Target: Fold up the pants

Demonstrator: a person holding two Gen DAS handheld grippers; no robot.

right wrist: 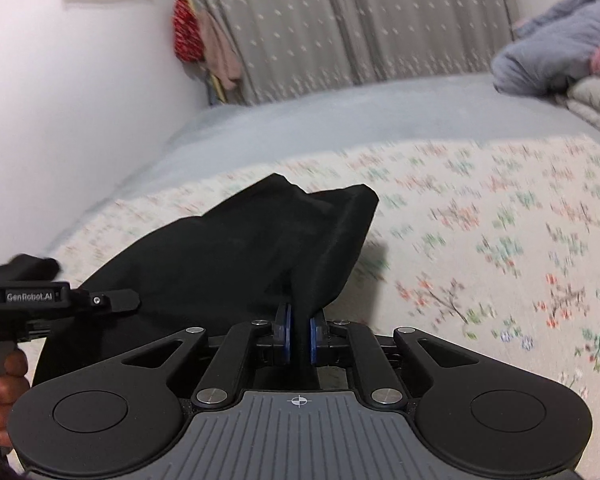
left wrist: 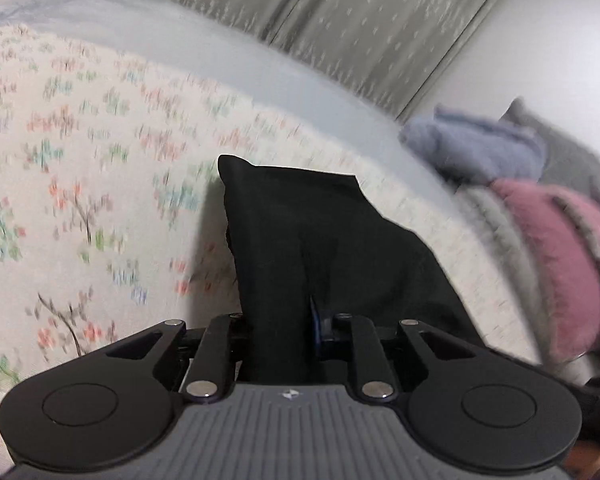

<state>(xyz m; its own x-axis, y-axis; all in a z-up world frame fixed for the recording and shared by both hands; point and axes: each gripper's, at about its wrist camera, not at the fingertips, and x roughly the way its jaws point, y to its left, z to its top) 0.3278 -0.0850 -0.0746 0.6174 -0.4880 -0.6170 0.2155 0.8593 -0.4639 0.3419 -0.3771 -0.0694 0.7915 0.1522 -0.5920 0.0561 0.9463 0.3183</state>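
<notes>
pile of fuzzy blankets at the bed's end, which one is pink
The fuzzy pink blanket lies lowest and nearest; the fuzzy blue blanket and the fuzzy grey blanket sit behind it.

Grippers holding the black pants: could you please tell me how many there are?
2: the left gripper and the right gripper, each shut on the black fabric pants above the floral bedspread.
</notes>
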